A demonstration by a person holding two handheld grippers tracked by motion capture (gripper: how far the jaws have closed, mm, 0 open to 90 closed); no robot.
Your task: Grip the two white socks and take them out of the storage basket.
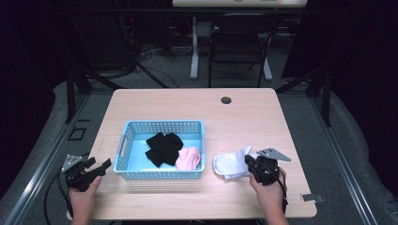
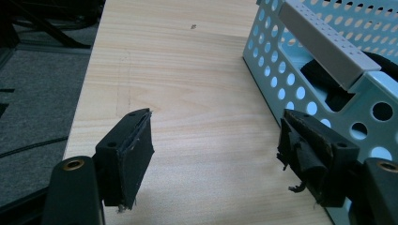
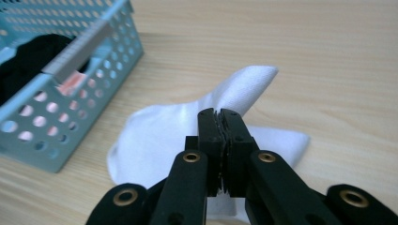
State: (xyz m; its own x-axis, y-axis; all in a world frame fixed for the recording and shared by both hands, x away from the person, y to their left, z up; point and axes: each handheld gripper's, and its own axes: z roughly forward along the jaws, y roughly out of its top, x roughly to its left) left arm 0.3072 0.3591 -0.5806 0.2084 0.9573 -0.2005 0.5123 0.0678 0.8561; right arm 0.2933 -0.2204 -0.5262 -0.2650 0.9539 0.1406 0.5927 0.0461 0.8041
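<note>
Comparing views, we find the right gripper (image 3: 220,115) pressed together over the white sock (image 3: 155,136), while the left gripper (image 2: 216,145) stands spread beside the basket (image 2: 300,101).

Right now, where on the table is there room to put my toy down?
Bare wood runs behind the blue basket, up to the round hole. It's crowded at the front: white socks lie beside the right gripper.
</note>
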